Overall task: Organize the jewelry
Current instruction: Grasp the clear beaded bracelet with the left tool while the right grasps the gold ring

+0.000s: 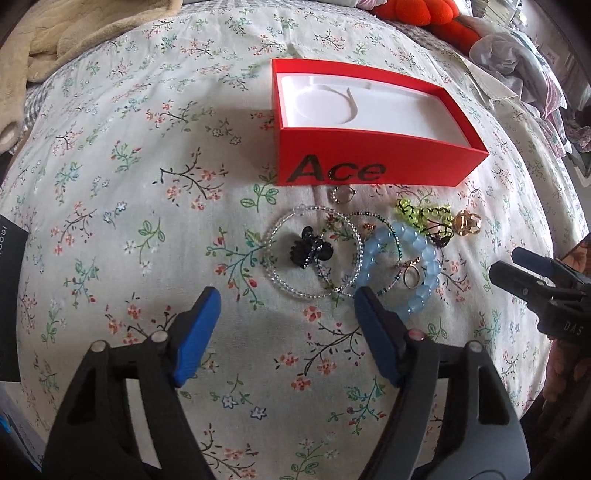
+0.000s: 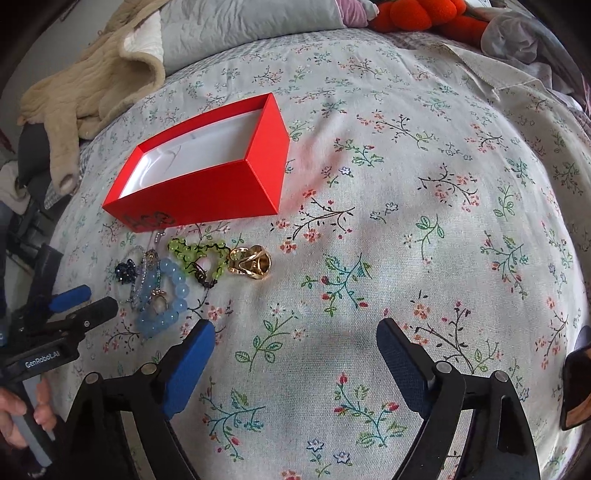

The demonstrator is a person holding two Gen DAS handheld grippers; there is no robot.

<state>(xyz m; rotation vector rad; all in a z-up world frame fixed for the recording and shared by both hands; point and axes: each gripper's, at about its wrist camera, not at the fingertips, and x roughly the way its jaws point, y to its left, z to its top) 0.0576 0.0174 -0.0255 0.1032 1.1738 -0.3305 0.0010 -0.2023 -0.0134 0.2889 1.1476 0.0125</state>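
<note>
My left claw (image 1: 286,295) is spread wide with nothing between its blue pads, hovering over the floral-print bedsheet (image 1: 147,184) just short of the jewelry pile. My right claw (image 2: 295,328) is spread wide too and holds nothing, over bare sheet to the right of the pile; from the left wrist view its black tip shows at the right edge (image 1: 517,271).

The open red cardboard box printed "Ace" (image 1: 369,162) sits on the bed just beyond the jewelry. Its white moulded insert (image 1: 388,114) has a round recess and a curved slot, and I see no jewelry inside it.

All the pieces lie on the sheet in front of the box's lettered side. A clear beaded bracelet (image 1: 275,236) rings a small black beaded flower charm (image 1: 310,249). Overlapping it to the right is a thin bracelet of dark green and clear seed beads (image 1: 360,243), then a chunky pale blue bead bracelet (image 1: 417,262) with a thin gold ring (image 1: 410,275) lying inside its loop. Farther back are a yellow-green bead bracelet on black cord (image 1: 424,214) and a chunky gold ring (image 1: 467,223) just beside it. A small silver ring (image 1: 343,194) rests close to the box wall.

A cream fleece blanket (image 2: 96,85) is bunched at the far left of the bed, and an orange plush toy (image 2: 417,14) lies at the far edge.
</note>
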